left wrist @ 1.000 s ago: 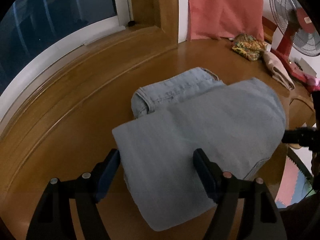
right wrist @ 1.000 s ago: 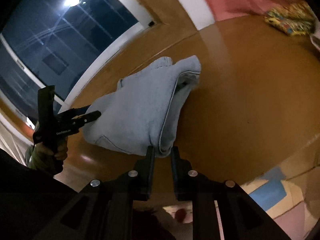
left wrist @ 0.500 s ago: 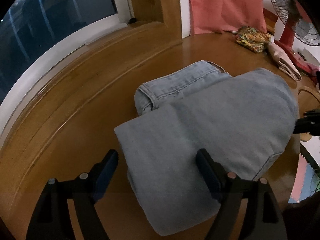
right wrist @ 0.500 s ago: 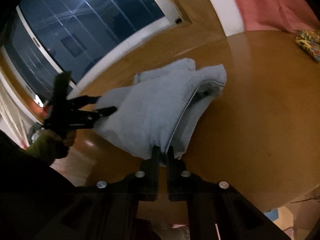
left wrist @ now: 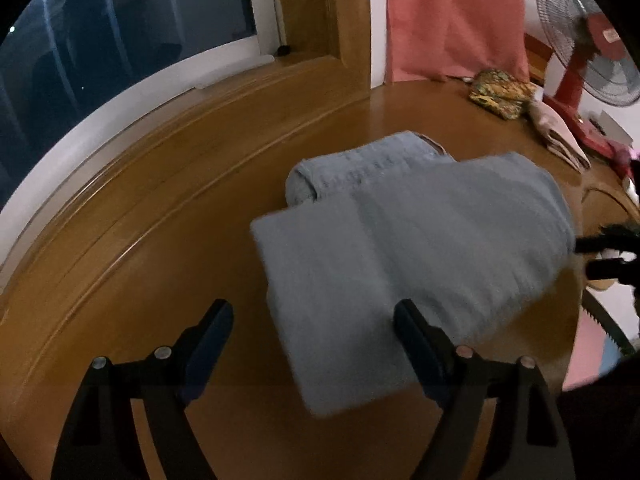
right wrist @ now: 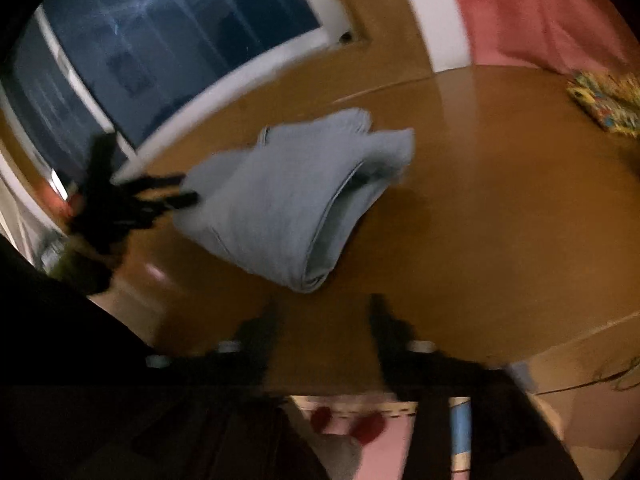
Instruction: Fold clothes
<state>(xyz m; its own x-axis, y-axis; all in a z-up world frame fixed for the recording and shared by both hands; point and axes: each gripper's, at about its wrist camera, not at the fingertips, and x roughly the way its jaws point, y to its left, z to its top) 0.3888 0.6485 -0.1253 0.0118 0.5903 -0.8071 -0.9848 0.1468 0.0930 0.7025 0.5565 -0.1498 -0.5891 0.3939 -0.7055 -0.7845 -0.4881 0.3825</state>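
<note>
A pair of light blue jeans (left wrist: 412, 240) lies folded on the brown wooden table (left wrist: 160, 240), waistband at the far end. My left gripper (left wrist: 312, 320) is open, its fingers on either side of the near corner of the fold, holding nothing. In the right wrist view the jeans (right wrist: 288, 196) lie in a loose folded heap. My right gripper (right wrist: 324, 316) is open and empty, just short of the near end of the jeans. The left gripper (right wrist: 176, 192) shows there at the far left edge of the jeans.
A dark window (left wrist: 120, 40) runs along the far left of the table. A pink cloth (left wrist: 452, 20) hangs at the back wall. A patterned folded cloth (left wrist: 500, 94), a beige folded garment (left wrist: 560, 140) and a red fan (left wrist: 580, 60) stand at the far right.
My right gripper was shut on the near edge of the jeans; it has let go, opened and pulled back. My left gripper stays open at the other side.
</note>
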